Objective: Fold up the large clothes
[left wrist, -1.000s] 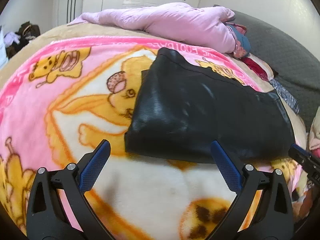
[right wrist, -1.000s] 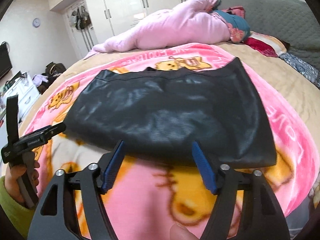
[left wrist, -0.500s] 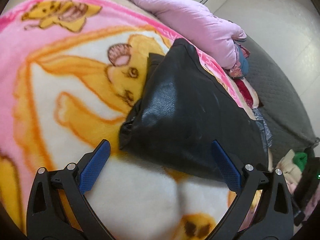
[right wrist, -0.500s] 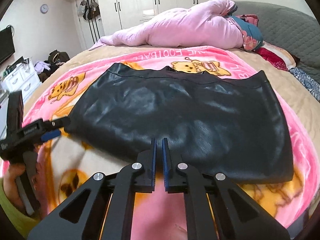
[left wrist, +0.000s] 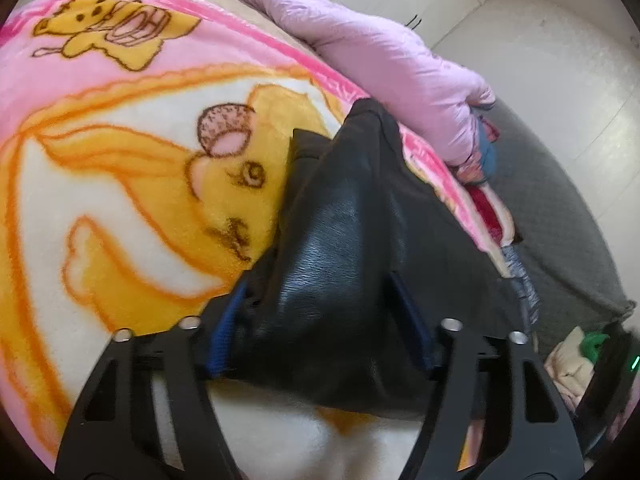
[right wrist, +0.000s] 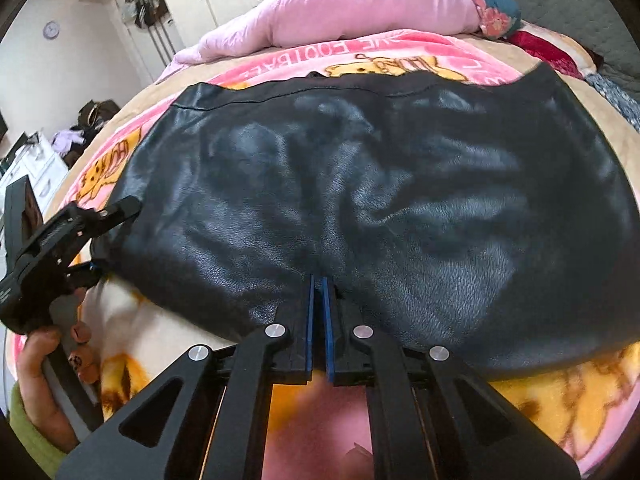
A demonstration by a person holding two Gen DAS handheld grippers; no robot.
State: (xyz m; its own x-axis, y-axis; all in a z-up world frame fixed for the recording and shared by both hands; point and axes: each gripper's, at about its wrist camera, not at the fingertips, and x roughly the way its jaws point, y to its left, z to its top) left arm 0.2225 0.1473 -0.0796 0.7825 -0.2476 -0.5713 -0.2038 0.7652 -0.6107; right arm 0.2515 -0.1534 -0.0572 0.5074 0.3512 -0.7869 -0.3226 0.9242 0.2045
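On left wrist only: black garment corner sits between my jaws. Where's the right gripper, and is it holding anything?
Observer: The right gripper is shut, its tips at the middle of the near edge of the black garment. I cannot tell if any fabric is pinched.
Operator: How does the rest of it lie?
Observer: Spread flat across the pink blanket, seamed edge on the far side.
Operator: My gripper from that side?
Observer: The left gripper straddles the garment's left corner, one jaw above and one below. The jaws have just been closing; I cannot tell whether the pads press yet.
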